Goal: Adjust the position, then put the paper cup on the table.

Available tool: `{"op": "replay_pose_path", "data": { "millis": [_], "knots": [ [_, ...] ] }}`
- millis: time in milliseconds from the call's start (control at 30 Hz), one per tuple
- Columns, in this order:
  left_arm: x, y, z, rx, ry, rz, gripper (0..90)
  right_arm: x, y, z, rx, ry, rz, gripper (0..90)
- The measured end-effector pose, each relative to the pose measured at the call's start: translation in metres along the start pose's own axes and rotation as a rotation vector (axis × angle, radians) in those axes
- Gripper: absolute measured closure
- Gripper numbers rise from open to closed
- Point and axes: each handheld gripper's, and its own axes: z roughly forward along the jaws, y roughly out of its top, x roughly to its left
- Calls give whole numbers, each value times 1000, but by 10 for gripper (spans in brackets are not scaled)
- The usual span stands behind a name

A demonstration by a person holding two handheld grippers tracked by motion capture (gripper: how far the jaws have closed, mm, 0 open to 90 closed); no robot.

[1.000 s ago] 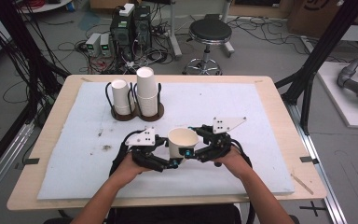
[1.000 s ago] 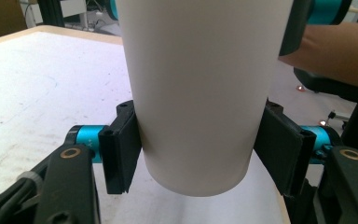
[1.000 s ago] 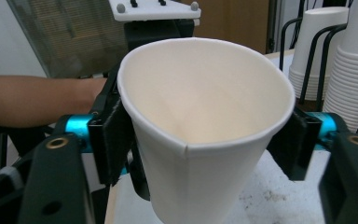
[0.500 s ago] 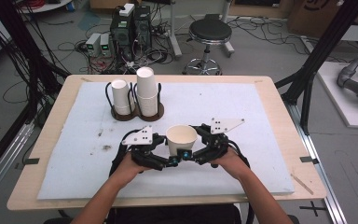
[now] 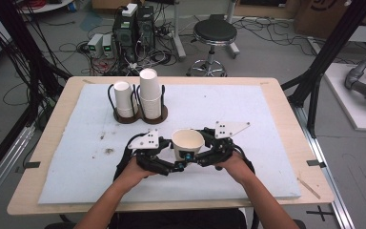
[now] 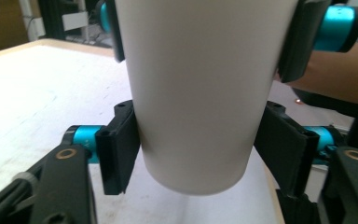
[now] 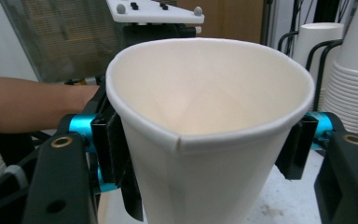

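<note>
White mat (image 5: 267, 119): paper cup (image 5: 187, 141) between my grippers; left gripper (image 5: 171, 164) jaws just opening, slack; right gripper (image 5: 198, 160) closing, pads touching; cup stacks (image 5: 148, 93) at 11 o'clock.

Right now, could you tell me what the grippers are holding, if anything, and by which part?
A white paper cup: the right gripper clamps its wall just under the rim, while the left gripper brackets its lower wall near the base.
</note>
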Motion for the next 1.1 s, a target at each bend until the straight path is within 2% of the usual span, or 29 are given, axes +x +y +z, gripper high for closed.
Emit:
{"op": "replay_pose_path", "data": {
  "millis": [33, 167, 200, 267, 367, 500, 700, 933, 1100],
  "knots": [
    [1, -1, -1, 8, 13, -8, 258, 0, 0, -1, 0, -6, -5, 337],
    [5, -3, -13, 3, 85, -22, 246, -5, 1, -12, 10, -58, -16, 343],
    [6, -3, -18, -8, 104, -38, 235, -6, 1, -14, 10, -72, -18, 344],
    [8, -4, -27, -25, 150, -43, 195, -9, 1, -20, 12, -98, -20, 347],
    [12, -6, -42, -55, 209, -56, 195, -13, 0, -27, 22, -134, -23, 348],
    [20, -6, -58, -78, 274, -62, 195, -15, -3, -31, 22, -157, -9, 347],
    [26, -12, -70, -81, 325, -81, 195, -18, -4, -31, 26, -172, -9, 347],
    [26, -11, -73, -87, 332, -84, 195, -15, -3, -33, 26, -161, -17, 347],
    [28, -13, -75, -88, 338, -90, 196, -18, -5, -38, 22, -185, -5, 347]
  ]
}}
